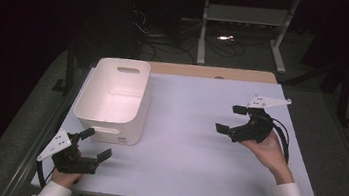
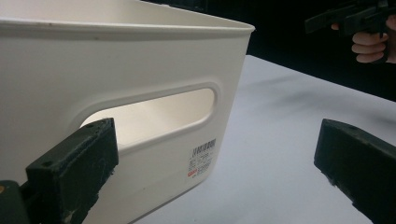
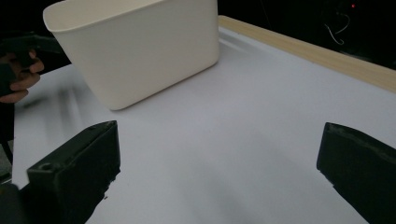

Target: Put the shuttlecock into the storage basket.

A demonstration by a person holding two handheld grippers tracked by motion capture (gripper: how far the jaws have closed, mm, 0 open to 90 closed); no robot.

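A white plastic bin with handle slots stands on the left part of the white table; its inside looks empty. My left gripper hovers open just in front of the bin's near end, with nothing between its jaws. In the left gripper view the bin is close, its handle slot and a label facing the open left gripper. My right gripper is held open above the table's right side, pointing left toward the bin. The right gripper holds nothing.
A wooden strip runs along the table's far edge. Beyond it are a white desk frame and cables on a dark floor. The other hand with its gripper appears left of the bin in the right gripper view.
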